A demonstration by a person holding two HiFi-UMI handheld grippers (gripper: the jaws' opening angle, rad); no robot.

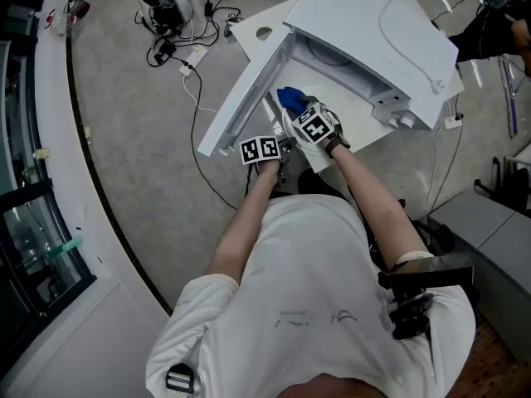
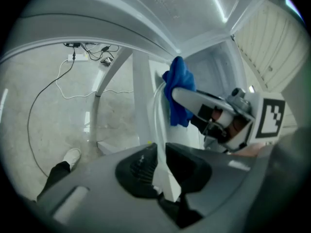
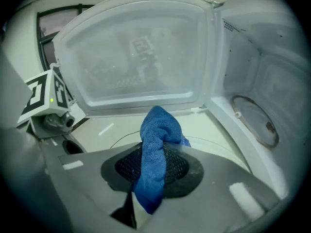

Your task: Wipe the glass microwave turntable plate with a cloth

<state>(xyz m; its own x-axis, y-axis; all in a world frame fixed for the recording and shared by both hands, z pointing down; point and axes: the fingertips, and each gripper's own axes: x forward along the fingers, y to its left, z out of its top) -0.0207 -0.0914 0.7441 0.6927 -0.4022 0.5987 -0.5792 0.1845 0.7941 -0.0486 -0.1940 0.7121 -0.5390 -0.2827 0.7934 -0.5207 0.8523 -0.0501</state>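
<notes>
Here, left claw clamps the glass plate by its rim; right claw grips blue cloth; microwave holds a roller ring.

Plate mostly hiding
The glass plate is showing only a thin edge, its upper end hiding behind the blue cloth; the cloth's lower end is disappearing between the right gripper's jaws.

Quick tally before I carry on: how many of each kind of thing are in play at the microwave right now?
Grippers: 2, the left gripper and the right gripper
Blue cloth: 1
Round clear glass turntable plate: 1
White microwave oven, door open: 1
Total: 5
</notes>
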